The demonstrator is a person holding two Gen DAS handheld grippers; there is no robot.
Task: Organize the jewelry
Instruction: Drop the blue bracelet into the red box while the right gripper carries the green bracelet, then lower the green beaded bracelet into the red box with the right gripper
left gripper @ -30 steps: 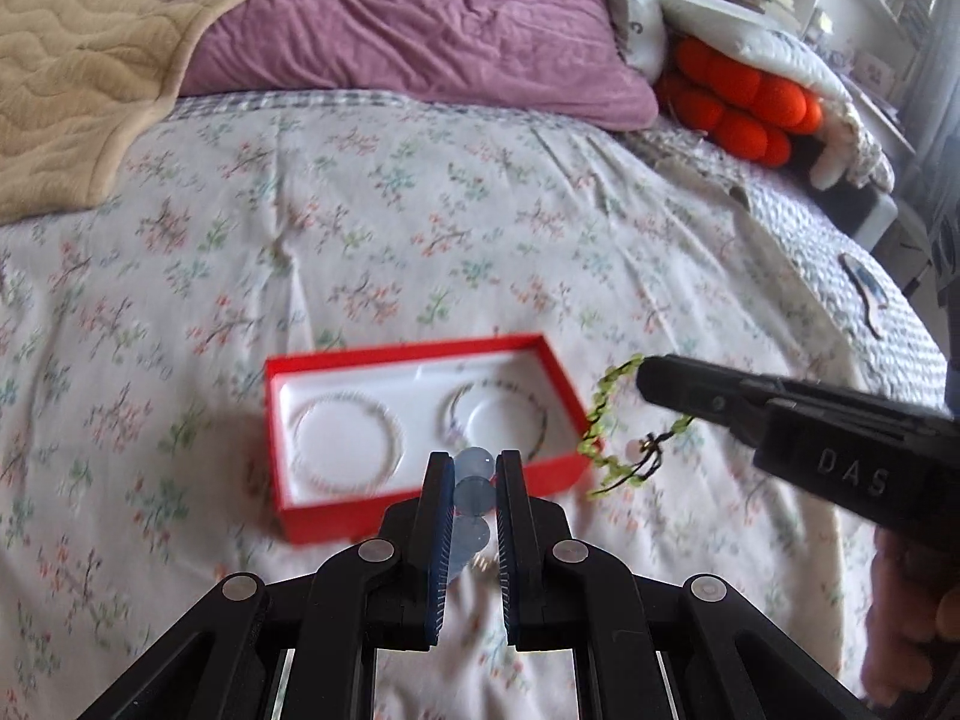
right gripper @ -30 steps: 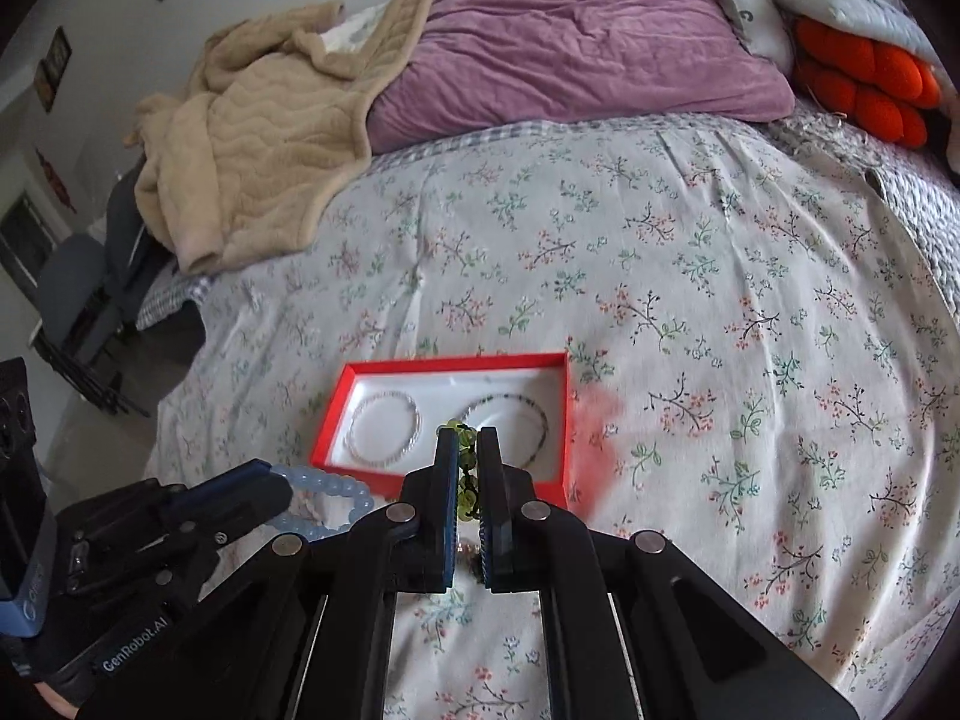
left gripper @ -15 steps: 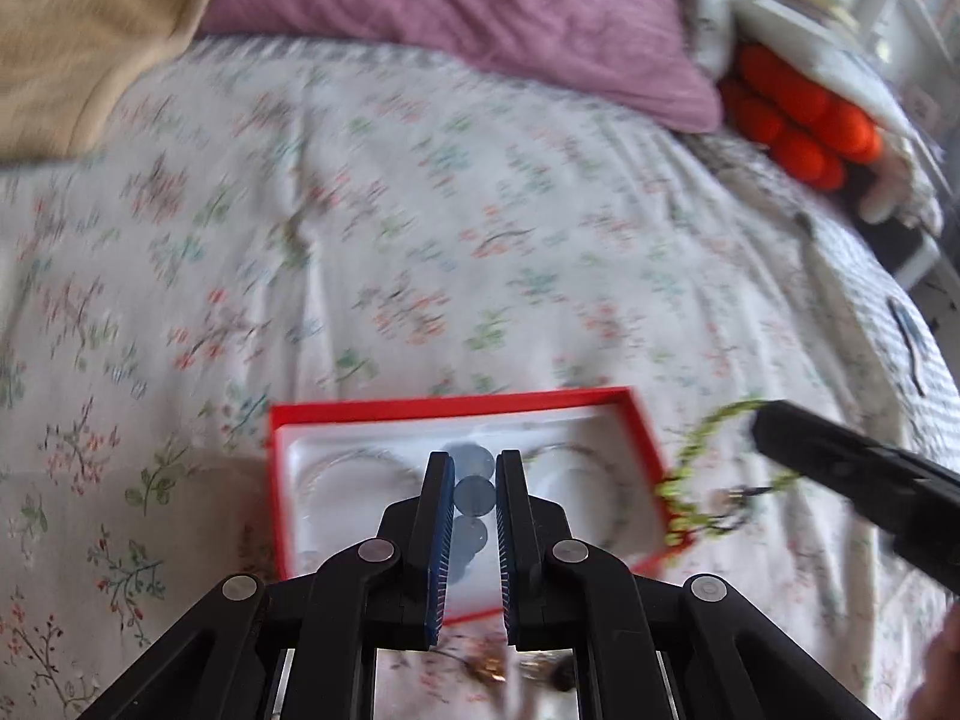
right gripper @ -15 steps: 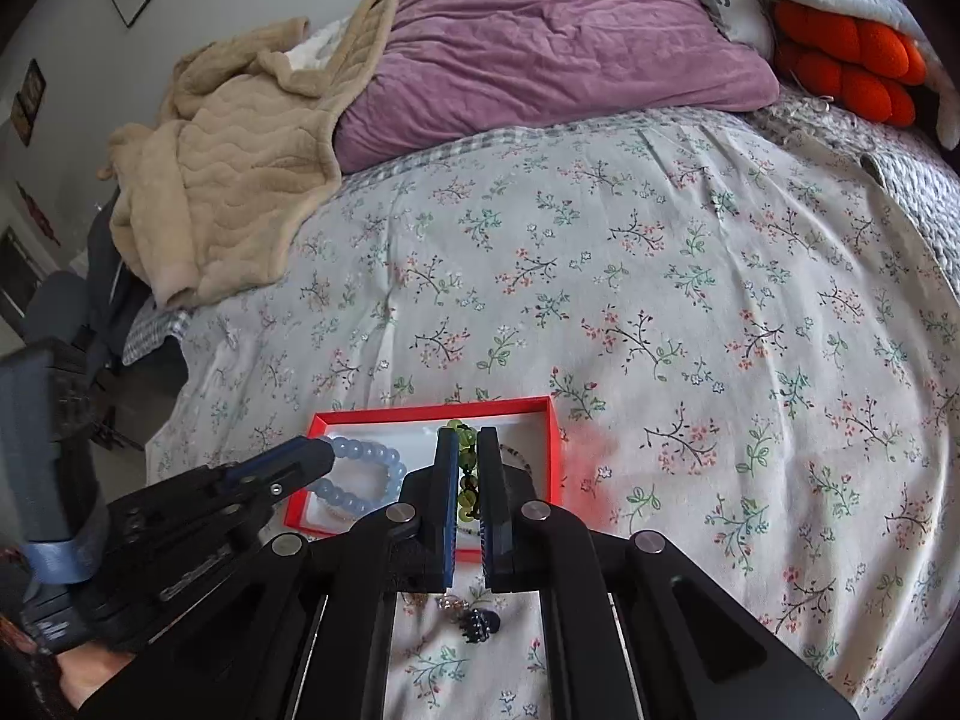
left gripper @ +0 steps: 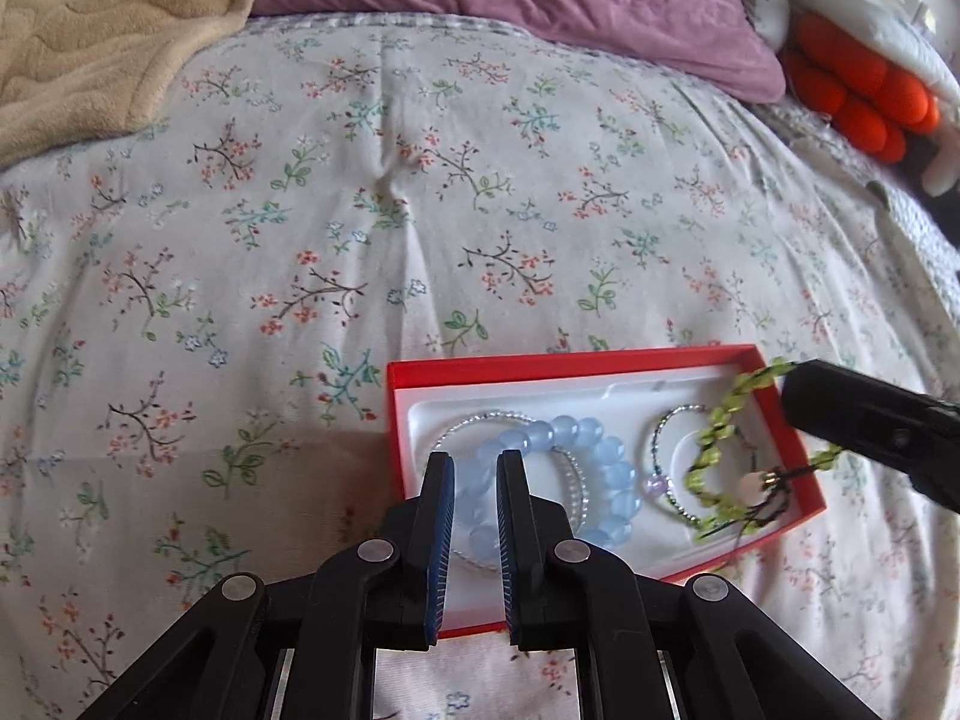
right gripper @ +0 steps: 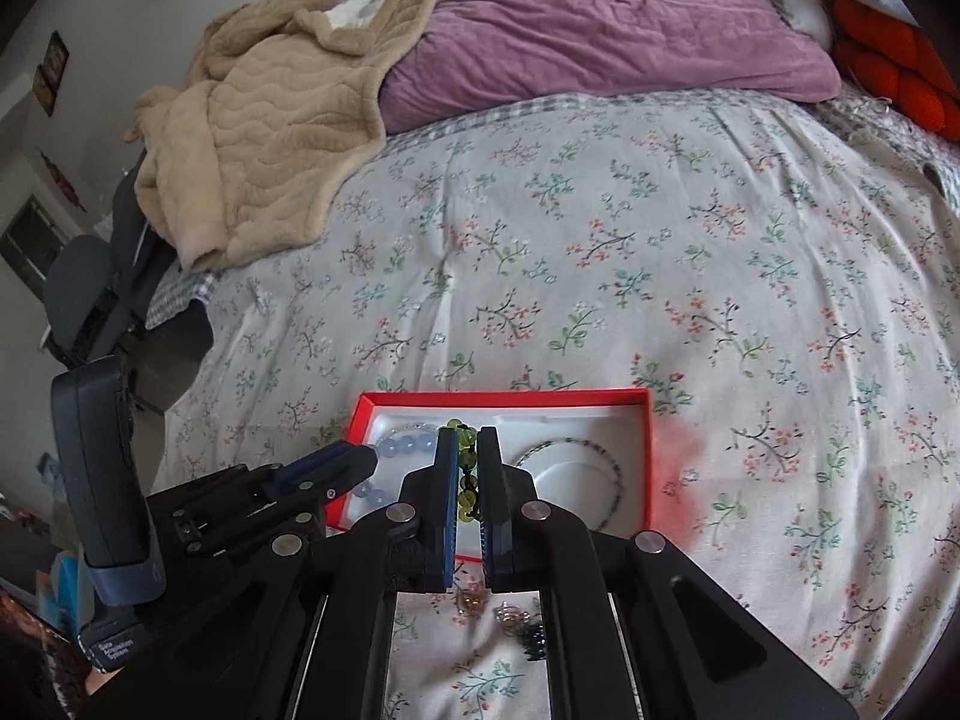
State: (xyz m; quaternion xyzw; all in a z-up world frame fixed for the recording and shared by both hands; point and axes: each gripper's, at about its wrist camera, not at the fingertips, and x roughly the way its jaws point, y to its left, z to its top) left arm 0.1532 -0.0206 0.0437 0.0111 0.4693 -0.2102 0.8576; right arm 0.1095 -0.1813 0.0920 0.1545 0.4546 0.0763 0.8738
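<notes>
My left tongs hang over the red box on the flowered bed cover; their jaws are opening, and the blue bead bracelet lies between them, resting on the white insert over a thin silver bracelet at the box's 9 o'clock side. My right tongs are clamped on the green bead bracelet, which dangles over the 3 o'clock side above a thin multicoloured bracelet. More small jewelry lies on the cover at 6 o'clock of the box. A purple pillow and beige blanket lie at 12 o'clock.
</notes>
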